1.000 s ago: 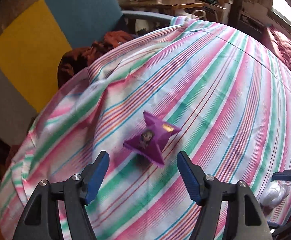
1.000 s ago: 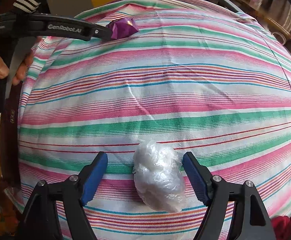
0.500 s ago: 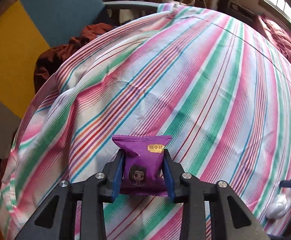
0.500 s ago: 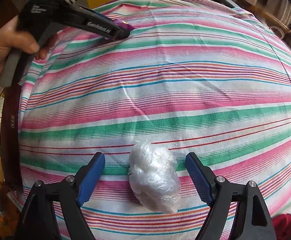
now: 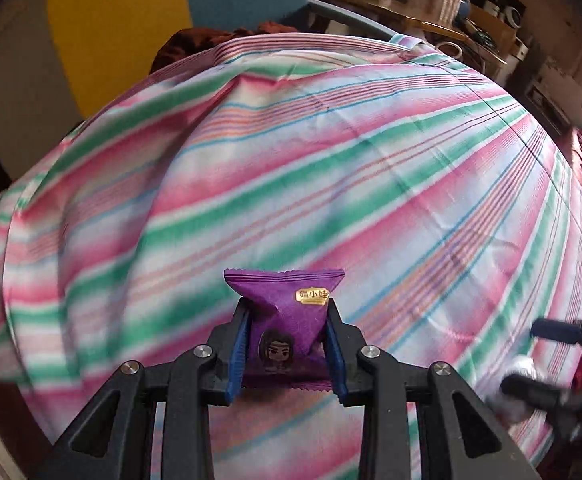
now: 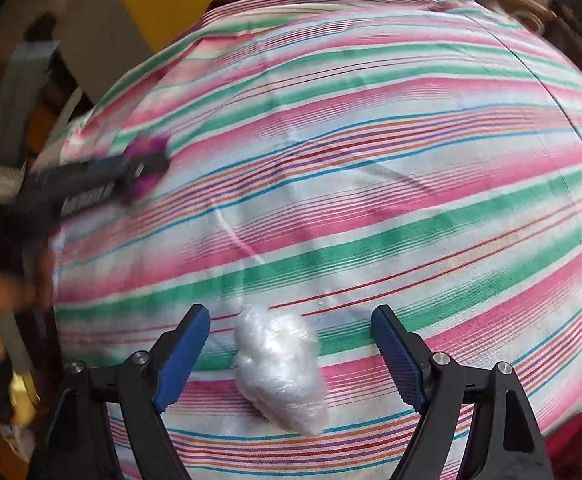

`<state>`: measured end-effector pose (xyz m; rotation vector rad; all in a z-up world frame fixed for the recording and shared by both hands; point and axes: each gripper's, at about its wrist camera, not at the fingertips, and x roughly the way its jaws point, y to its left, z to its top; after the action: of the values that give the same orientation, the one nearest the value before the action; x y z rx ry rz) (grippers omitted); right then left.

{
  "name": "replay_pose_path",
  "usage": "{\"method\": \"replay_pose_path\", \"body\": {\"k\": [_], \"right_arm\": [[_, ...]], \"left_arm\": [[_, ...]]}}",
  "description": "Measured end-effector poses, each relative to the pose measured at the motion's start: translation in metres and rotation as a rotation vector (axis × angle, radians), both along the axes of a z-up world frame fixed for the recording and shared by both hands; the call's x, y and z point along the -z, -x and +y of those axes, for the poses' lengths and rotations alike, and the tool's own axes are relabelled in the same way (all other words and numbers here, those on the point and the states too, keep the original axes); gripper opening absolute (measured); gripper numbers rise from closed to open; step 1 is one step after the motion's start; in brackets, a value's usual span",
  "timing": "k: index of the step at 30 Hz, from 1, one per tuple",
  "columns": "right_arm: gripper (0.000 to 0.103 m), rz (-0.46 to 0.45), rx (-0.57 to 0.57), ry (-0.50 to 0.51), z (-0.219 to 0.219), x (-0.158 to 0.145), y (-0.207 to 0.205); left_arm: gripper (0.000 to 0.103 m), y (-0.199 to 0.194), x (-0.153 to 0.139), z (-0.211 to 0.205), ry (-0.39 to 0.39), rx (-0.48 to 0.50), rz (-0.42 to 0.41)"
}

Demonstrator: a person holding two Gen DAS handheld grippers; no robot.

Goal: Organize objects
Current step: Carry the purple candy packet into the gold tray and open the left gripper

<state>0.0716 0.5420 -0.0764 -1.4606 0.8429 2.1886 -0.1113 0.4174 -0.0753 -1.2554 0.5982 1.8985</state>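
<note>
My left gripper point(image 5: 286, 316) is shut on a purple snack packet point(image 5: 287, 320) with a cartoon face and holds it above the striped cloth point(image 5: 331, 160). It shows blurred at the left of the right wrist view point(image 6: 147, 162). My right gripper point(image 6: 291, 326) is open, its blue pads on either side of a crumpled white plastic bundle point(image 6: 281, 368) that lies on the cloth. That bundle also shows in the left wrist view point(image 5: 517, 396) with the right gripper around it.
The striped cloth point(image 6: 371, 160) covers a rounded surface. A dark red garment point(image 5: 211, 40) lies at its far edge by a yellow and blue panel point(image 5: 131, 20). A cluttered wooden shelf point(image 5: 431, 12) stands behind.
My left gripper closed on the purple packet, lifted it and is swinging to the right. The right gripper stays open around the white bundle.
</note>
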Motion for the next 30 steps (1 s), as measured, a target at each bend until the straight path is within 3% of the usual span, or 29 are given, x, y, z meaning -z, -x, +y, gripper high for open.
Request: {"method": "replay_pose_path", "body": {"k": [4,9,15,17,19,21,25,30], "right_arm": [[0.084,0.015,0.043,0.014,0.008,-0.002,-0.003],[0.083,0.027,-0.025,0.010,-0.002,-0.004,0.001],[0.080,-0.026,-0.095,-0.002,-0.012,0.005,0.002],[0.073,-0.061,-0.114,-0.055,-0.017,0.009,0.004],[0.049,-0.097,-0.122,-0.115,-0.021,0.010,0.003],[0.038,-0.120,-0.133,-0.160,-0.024,0.010,0.003],[0.036,-0.153,-0.189,-0.252,-0.038,0.012,0.008],[0.036,-0.147,-0.189,-0.247,-0.039,0.016,0.009]], "left_arm": [[0.033,-0.027,0.000,-0.019,-0.018,-0.038,-0.010],[0.033,-0.063,-0.003,-0.048,-0.027,-0.051,0.006],[0.033,-0.093,0.002,-0.068,-0.040,-0.045,0.048],[0.033,-0.102,0.002,-0.073,-0.043,-0.037,0.060],[0.033,-0.109,0.005,-0.071,-0.042,-0.021,0.100],[0.033,-0.110,0.009,-0.072,-0.053,-0.031,0.113],[0.034,-0.105,0.014,-0.077,-0.092,-0.060,0.097],[0.034,-0.110,0.017,-0.084,-0.122,-0.074,0.116]]}}
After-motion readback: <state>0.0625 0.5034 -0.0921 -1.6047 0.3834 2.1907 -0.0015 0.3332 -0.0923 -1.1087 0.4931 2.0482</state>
